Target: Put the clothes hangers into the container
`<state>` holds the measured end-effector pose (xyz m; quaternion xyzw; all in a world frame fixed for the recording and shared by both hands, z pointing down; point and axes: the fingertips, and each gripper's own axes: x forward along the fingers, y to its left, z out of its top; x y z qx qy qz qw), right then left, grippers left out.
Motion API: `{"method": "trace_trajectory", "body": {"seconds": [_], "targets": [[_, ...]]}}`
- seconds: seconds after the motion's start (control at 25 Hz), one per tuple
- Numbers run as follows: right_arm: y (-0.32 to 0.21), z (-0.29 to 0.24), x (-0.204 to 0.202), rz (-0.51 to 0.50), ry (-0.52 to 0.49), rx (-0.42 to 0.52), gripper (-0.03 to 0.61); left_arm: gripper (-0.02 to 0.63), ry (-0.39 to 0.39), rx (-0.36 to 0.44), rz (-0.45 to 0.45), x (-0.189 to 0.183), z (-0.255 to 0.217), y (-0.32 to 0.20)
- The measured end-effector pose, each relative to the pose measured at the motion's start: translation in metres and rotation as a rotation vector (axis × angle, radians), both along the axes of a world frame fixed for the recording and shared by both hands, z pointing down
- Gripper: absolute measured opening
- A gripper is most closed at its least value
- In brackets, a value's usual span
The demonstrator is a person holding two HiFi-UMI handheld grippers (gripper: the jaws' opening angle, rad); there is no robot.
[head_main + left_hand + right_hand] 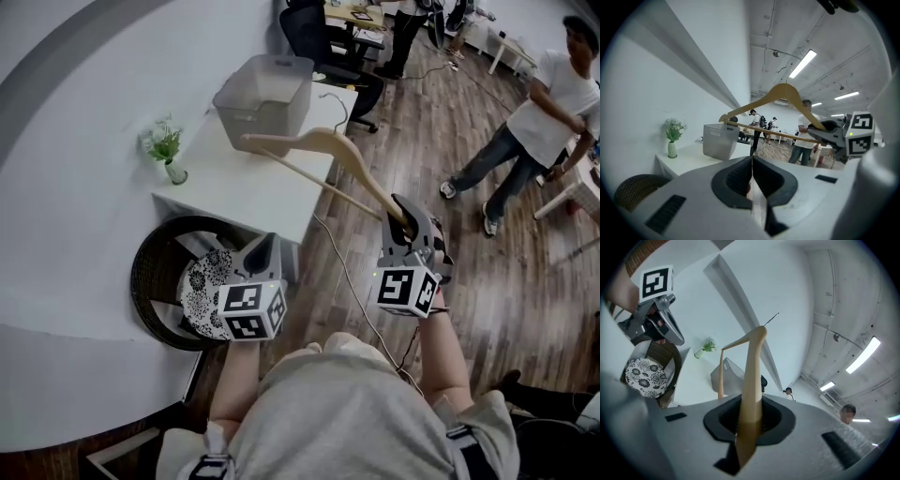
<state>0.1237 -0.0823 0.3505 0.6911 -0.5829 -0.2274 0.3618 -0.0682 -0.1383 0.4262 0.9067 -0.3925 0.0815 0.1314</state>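
A wooden clothes hanger (328,155) with a metal hook hangs in the air over the near right part of the white table (234,187). My right gripper (405,221) is shut on one end of the hanger (751,380). The grey plastic container (265,98) stands on the table's far end, beyond the hanger. My left gripper (267,246) is shut with nothing in it, low at the table's near edge. From the left gripper view, the hanger (780,96) stretches across in front of the container (719,139).
A small vase with a green plant (167,148) stands at the table's left edge. A round wicker chair with a patterned cushion (202,291) sits below my left gripper. A cable (352,291) runs over the wooden floor. A person (539,122) stands at the right; office chairs are behind the table.
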Motion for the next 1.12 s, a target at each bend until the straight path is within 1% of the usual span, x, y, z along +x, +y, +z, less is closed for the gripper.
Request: {"method": "trace_trajectory", "body": {"seconds": [0.12, 0.4, 0.6, 0.76, 0.96, 1.12], "targets": [[-0.017, -0.002, 0.005, 0.0, -0.002, -0.01, 0.048, 0.009, 0.0, -0.007, -0.002, 0.002, 0.001, -0.012], [-0.069, -0.007, 0.023, -0.018, 0.009, 0.006, 0.048, 0.008, 0.0, -0.005, -0.022, 0.011, 0.006, -0.053], [-0.116, -0.009, 0.04, -0.047, 0.011, 0.003, 0.048, 0.008, 0.0, 0.0, -0.06, 0.023, 0.008, -0.093], [-0.161, -0.015, 0.055, -0.081, 0.033, 0.012, 0.048, 0.009, 0.003, -0.005, -0.095, 0.035, 0.006, -0.128], [-0.215, -0.02, 0.068, -0.128, 0.054, -0.009, 0.048, 0.009, 0.01, -0.005, -0.129, 0.048, -0.001, -0.171], [-0.255, -0.022, 0.076, -0.16, 0.064, -0.004, 0.048, 0.009, 0.01, -0.003, -0.159, 0.055, -0.004, -0.202]]}}
